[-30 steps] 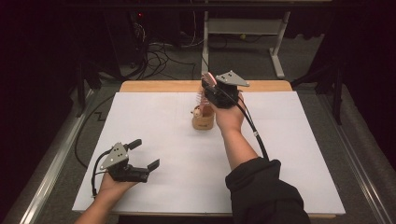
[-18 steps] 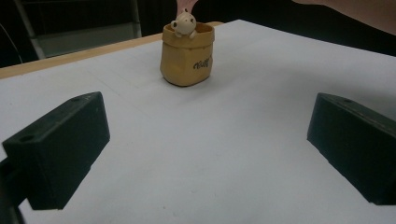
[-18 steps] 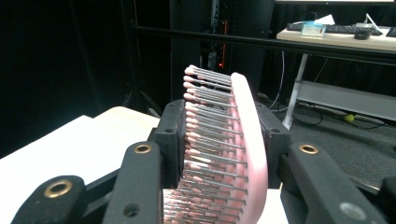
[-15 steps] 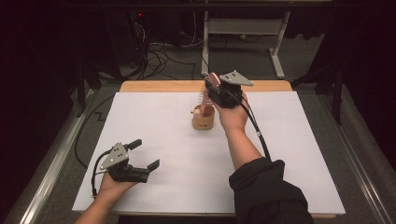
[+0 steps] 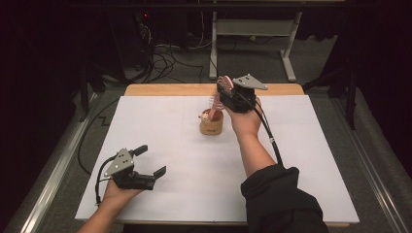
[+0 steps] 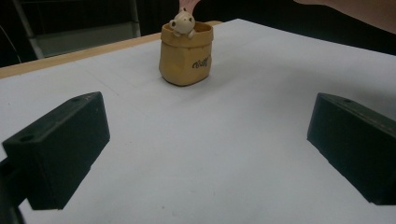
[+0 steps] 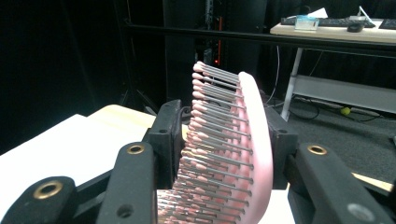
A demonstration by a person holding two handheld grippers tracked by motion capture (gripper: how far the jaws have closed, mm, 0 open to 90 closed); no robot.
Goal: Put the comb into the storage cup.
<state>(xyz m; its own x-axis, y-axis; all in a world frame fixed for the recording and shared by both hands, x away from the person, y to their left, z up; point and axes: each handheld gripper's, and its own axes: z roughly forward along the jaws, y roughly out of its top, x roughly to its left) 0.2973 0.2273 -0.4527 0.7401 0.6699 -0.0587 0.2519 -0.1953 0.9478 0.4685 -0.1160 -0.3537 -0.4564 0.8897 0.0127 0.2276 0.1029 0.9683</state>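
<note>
Near the far edge of the tabletop (image 5: 145,126), a pink hairbrush (image 7: 233,154) is kept between the just-loosening jaws of the right claw (image 5: 224,92) above a tan holder (image 5: 212,124), while the left claw (image 5: 149,161) is rested wide open near the front left corner.

Light falls from above onto the white worktop (image 5: 160,131), which shows bright and even, while the room around it sinks into near black. Shadows are soft and faint. The near black jaws in both gripper views are blurred; the high view is grainy
</note>
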